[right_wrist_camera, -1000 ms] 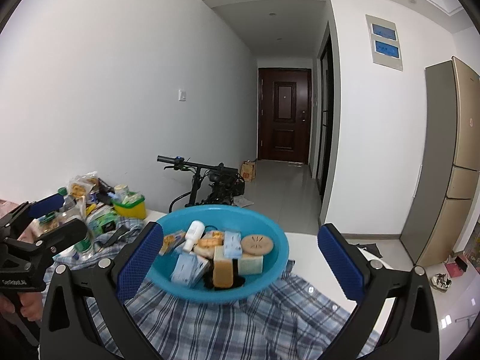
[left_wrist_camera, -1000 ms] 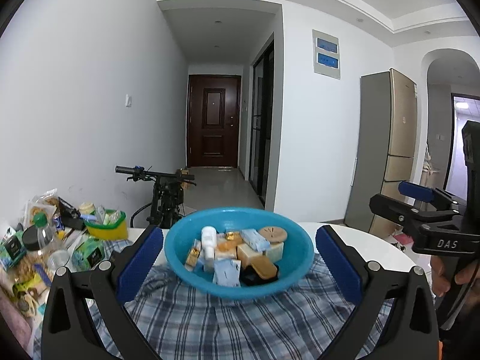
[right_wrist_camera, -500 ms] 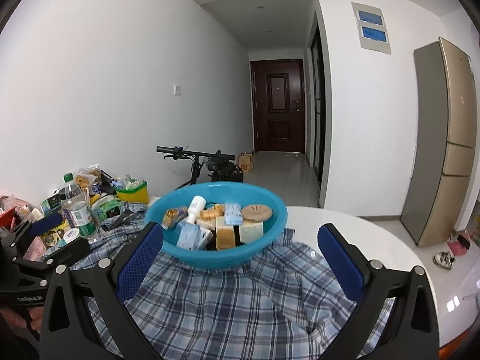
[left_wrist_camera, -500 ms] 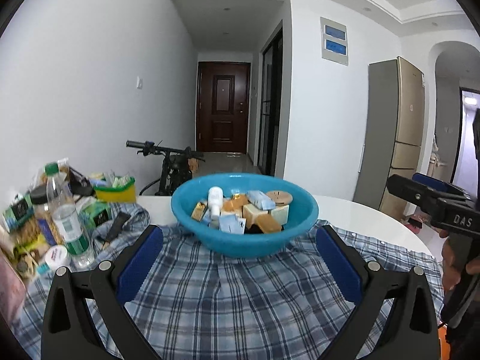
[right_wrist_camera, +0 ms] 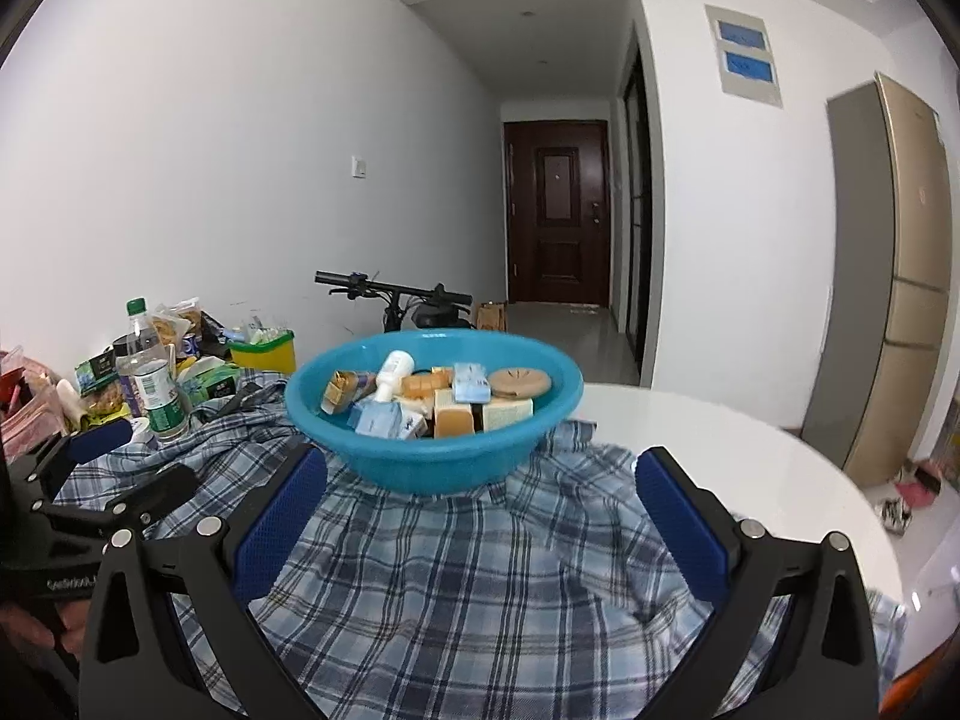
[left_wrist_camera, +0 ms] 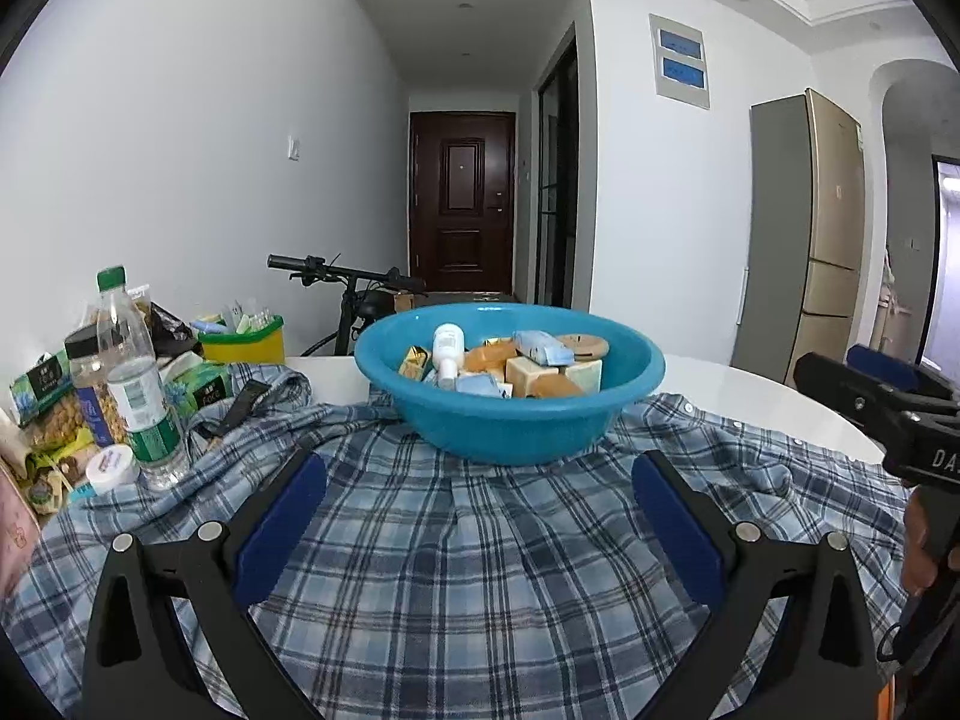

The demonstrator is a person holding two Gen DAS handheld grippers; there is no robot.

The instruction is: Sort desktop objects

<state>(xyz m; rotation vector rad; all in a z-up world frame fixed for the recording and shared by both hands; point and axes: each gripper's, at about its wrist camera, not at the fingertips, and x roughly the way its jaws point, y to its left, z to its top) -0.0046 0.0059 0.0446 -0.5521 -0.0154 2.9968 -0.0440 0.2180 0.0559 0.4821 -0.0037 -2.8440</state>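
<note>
Both hand-held grippers hover low over the cloth with their blue pads spread wide apart and nothing between them. Seen from its own camera, the left hand-held gripper (left_wrist_camera: 477, 516) points at the blue bowl (left_wrist_camera: 510, 420), which sits ahead of its fingertips and does not touch them. Likewise the right hand-held gripper (right_wrist_camera: 480, 516) faces the bowl from slightly further right, its pads apart and empty.

Inside the bowl lies a jumble of small items: a white bottle (left_wrist_camera: 449, 354) leaning on its side, pale blue packets (left_wrist_camera: 540, 347), tan and cream soap-like blocks (left_wrist_camera: 528, 373), a gold-wrapped piece (left_wrist_camera: 414, 363) and a round wooden disc (left_wrist_camera: 582, 348) near the far rim. The bowl rests on a rumpled blue plaid shirt (left_wrist_camera: 456, 552) spread over a white round surface (right_wrist_camera: 720, 450).

To the left of the bowl, well apart from it, stands a clear water bottle (left_wrist_camera: 141, 396) with a green cap, upright on the edge of the shirt. Just beside it are a small white jar (left_wrist_camera: 109, 465), a dark-lidded jar (left_wrist_camera: 87, 384) and green packets (left_wrist_camera: 207, 387). A yellow tub (left_wrist_camera: 243, 343) holding small sachets sits behind them near the wall.

A bicycle (left_wrist_camera: 354, 294) leans beyond the surface, with a dark door (left_wrist_camera: 462, 198) at the corridor's end.
</note>
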